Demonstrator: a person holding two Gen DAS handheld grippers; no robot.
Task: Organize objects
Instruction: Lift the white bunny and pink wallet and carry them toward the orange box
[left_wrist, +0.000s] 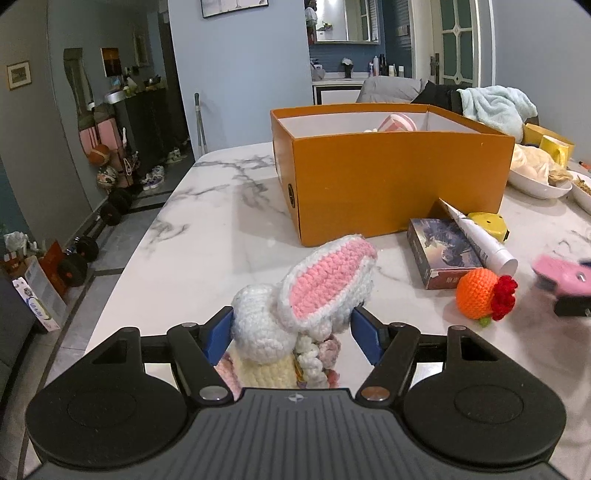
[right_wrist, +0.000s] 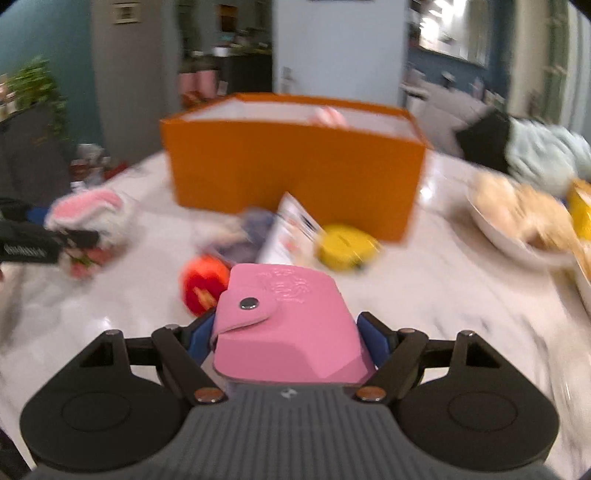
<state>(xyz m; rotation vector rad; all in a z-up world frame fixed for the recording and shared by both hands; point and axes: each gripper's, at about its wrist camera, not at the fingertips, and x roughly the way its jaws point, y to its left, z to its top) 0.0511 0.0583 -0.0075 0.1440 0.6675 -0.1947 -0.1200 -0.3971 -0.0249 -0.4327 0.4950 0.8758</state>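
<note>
My left gripper (left_wrist: 291, 334) is shut on a crocheted white rabbit (left_wrist: 314, 295) with pink ears, held over the marble table (left_wrist: 207, 229). The rabbit also shows in the right wrist view (right_wrist: 92, 214). My right gripper (right_wrist: 288, 332) is shut on a pink snap pouch (right_wrist: 288, 321), which shows blurred in the left wrist view (left_wrist: 561, 277). An open orange box (left_wrist: 391, 177) stands ahead of both grippers; it also shows in the right wrist view (right_wrist: 295, 166). A pink striped item (left_wrist: 400, 123) lies inside it.
In front of the box lie a card box (left_wrist: 439, 251), a white tube (left_wrist: 480, 232), a yellow tape measure (left_wrist: 487, 221) and an orange crocheted fruit (left_wrist: 480, 297). White bowls of food (left_wrist: 535, 177) and a towel (left_wrist: 495, 103) sit at the right. The table's left edge drops to the floor.
</note>
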